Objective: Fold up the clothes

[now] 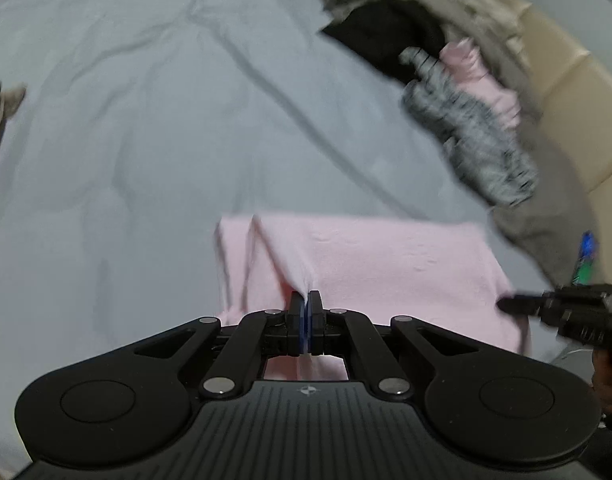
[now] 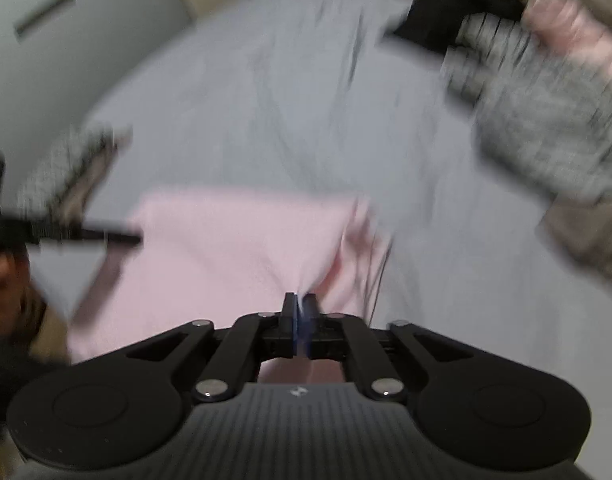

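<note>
Pinching pink garment (image 1: pixel 385 264), left gripper (image 1: pixel 304 300); right gripper (image 2: pixel 300 304) likewise

Pale pink garment (image 1: pixel 369 264), plain soft knit, partly folded into a rough rectangle, held up at its near edge over the light blue-grey sheet (image 1: pixel 146 128); folded layers bunch at its left side. Unfolded clothes pile (image 1: pixel 457 92) (grey, black, pink, marled) far right, apart.

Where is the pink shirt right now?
The pink shirt lies on the grey sheet, pinched by the left gripper and right gripper, near the clothes pile.
</note>
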{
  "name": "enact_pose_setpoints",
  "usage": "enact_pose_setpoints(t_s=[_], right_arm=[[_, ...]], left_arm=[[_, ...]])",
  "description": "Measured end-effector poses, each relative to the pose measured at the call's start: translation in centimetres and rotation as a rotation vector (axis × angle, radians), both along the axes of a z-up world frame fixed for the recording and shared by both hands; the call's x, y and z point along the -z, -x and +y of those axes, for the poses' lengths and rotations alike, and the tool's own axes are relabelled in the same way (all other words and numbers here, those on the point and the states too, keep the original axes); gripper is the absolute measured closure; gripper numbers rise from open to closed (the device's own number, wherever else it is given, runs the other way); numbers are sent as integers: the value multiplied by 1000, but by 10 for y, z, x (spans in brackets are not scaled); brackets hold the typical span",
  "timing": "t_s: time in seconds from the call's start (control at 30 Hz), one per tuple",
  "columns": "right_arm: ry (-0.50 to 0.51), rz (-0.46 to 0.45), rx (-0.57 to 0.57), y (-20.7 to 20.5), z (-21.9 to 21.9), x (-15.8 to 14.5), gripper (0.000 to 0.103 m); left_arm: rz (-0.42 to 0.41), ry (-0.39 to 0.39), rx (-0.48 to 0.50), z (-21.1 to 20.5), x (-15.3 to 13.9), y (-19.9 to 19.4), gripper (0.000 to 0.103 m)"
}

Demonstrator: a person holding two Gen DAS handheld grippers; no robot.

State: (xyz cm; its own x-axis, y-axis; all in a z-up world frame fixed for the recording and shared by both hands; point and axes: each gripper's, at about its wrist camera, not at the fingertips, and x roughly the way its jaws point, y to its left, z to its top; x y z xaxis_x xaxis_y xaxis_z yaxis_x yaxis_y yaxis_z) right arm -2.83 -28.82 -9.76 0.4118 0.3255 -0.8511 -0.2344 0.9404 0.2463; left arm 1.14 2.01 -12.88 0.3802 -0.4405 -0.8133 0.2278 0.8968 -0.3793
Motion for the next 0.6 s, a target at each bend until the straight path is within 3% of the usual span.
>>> enact_pose_setpoints(t_s=[0.1, 0.13, 0.17, 0.2, 0.27, 0.4, 0.5, 0.57, 0.6], right_arm=[[17, -5, 1, 2, 0, 4, 93], [1, -18, 17, 1, -3, -1, 87], [-13, -35, 32, 0, -6, -6, 69], [-18, -46, 48, -2, -7, -7, 60], [-30, -69, 79, -8, -9, -9, 57], [-53, -113, 141, -18, -14, -12, 60], [-61, -82, 153, -29, -11, 2, 62], [-101, -31, 158, -36, -11, 16, 97], [-113, -18, 162, -38, -12, 19, 98]], left_arm=[[-28, 15, 3, 1, -7, 0, 103], [-29, 19, 0, 2, -8, -1, 102], [-29, 24, -4, 3, -9, -3, 102], [-28, 28, -8, 4, -9, -5, 102], [-18, 41, -20, 5, -8, -9, 102], [9, 50, -40, 1, 0, -17, 102], [15, 71, -54, -2, 4, -23, 102], [29, 109, -74, -1, 7, -26, 102], [22, 122, -88, 0, 7, -28, 102]])
